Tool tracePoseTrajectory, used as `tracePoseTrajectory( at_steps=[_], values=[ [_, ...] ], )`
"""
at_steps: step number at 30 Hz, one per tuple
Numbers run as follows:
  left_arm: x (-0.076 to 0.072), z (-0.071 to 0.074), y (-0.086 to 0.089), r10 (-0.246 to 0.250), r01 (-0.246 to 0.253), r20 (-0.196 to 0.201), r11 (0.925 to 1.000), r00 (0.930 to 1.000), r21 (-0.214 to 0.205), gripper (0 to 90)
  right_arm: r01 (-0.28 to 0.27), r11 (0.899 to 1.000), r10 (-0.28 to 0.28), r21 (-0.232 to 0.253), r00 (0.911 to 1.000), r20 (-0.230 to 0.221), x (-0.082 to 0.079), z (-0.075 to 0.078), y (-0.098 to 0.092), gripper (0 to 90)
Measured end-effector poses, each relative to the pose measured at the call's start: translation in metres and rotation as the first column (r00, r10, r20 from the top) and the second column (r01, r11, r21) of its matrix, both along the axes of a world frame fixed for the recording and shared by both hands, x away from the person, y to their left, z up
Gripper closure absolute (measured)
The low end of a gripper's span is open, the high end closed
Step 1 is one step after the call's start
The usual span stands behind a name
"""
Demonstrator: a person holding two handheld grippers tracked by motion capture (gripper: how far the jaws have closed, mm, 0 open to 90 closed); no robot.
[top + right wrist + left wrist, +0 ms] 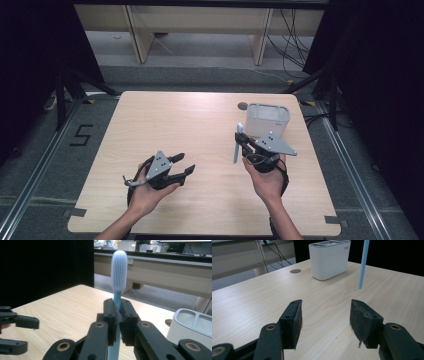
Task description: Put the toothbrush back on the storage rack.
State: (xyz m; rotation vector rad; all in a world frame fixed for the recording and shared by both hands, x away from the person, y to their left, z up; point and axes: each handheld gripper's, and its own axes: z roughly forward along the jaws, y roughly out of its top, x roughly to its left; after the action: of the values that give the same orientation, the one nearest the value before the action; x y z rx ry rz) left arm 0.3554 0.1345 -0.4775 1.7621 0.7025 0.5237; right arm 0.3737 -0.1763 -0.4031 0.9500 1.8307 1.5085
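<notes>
Right gripper (117,322): we see its jaws pinched tight on a toothbrush (119,272), gripping the handle just below the head.
Left gripper (182,163): jaws spread wide with nothing between them, at about 7 o'clock on the table (190,120).
Toothbrush look: pale blue, slim straight handle, rounded head with dense soft bristles, held upright with the bristles up and the handle hanging free above the wood.
Holder (268,120): white oblong toothbrush holder with compartments on top, at about 2 o'clock, just beyond our right gripper.
Progress: we judge the brush picked up and in hand; setting it into a holder compartment is left.
</notes>
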Motion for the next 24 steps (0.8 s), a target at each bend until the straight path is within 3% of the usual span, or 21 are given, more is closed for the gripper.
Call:
tracePoseTrajectory(
  at_steps=[1,4,7,8,10,14,17,19,23,24],
  values=[
    [0.000,-0.002,0.002,-0.002,0.002,0.003,0.9999,1.0000,-0.010,43.1,0.001,1.000,-0.001,-0.002,0.9999,-0.013,-0.001,0.000,-0.001,84.8],
    [-0.005,-0.008,0.010,0.023,-0.023,-0.003,0.9997,0.9997,-0.005,42.9,0.012,1.000,-0.012,-0.012,0.9999,0.012,0.001,-0.001,-0.004,84.8],
    [-0.007,-0.014,0.019,0.042,-0.042,-0.006,0.9991,0.9991,-0.010,42.3,0.018,1.000,-0.018,-0.005,0.9997,-0.015,0.000,-0.001,-0.007,84.8],
    [-0.008,-0.015,0.021,0.046,-0.046,-0.007,0.9989,0.9989,-0.012,42.1,0.021,1.000,-0.021,-0.019,0.9998,0.008,0.001,-0.001,-0.009,84.8],
    [-0.009,-0.019,0.025,0.057,-0.057,-0.006,0.9983,0.9983,-0.014,41.9,0.023,1.000,-0.023,-0.007,0.9997,-0.012,0.000,-0.001,-0.009,84.8],
    [-0.010,-0.025,0.033,0.079,-0.079,-0.005,0.9967,0.9968,-0.017,41.6,0.031,0.999,-0.031,-0.004,0.9995,-0.007,0.001,-0.001,-0.012,84.8],
    [-0.009,-0.029,0.036,0.097,-0.095,0.029,0.9943,0.9949,-0.048,42.1,0.048,0.999,-0.048,0.007,0.9988,-0.014,0.002,-0.001,-0.013,84.7],
    [-0.010,-0.029,0.039,0.112,-0.111,0.039,0.9931,0.9929,-0.037,42.4,0.047,0.999,-0.047,-0.016,0.9989,-0.007,0.003,0.000,-0.016,84.7],
    [-0.007,-0.033,0.041,0.129,-0.125,0.066,0.9902,0.9895,-0.063,42.5,0.061,0.998,-0.061,-0.009,0.9981,-0.004,0.004,0.000,-0.018,84.7],
    [-0.007,-0.033,0.042,0.136,-0.134,0.062,0.9900,0.9887,-0.046,42.5,0.066,0.998,-0.066,-0.016,0.9978,-0.001,0.005,0.000,-0.019,84.7]
  ],
)
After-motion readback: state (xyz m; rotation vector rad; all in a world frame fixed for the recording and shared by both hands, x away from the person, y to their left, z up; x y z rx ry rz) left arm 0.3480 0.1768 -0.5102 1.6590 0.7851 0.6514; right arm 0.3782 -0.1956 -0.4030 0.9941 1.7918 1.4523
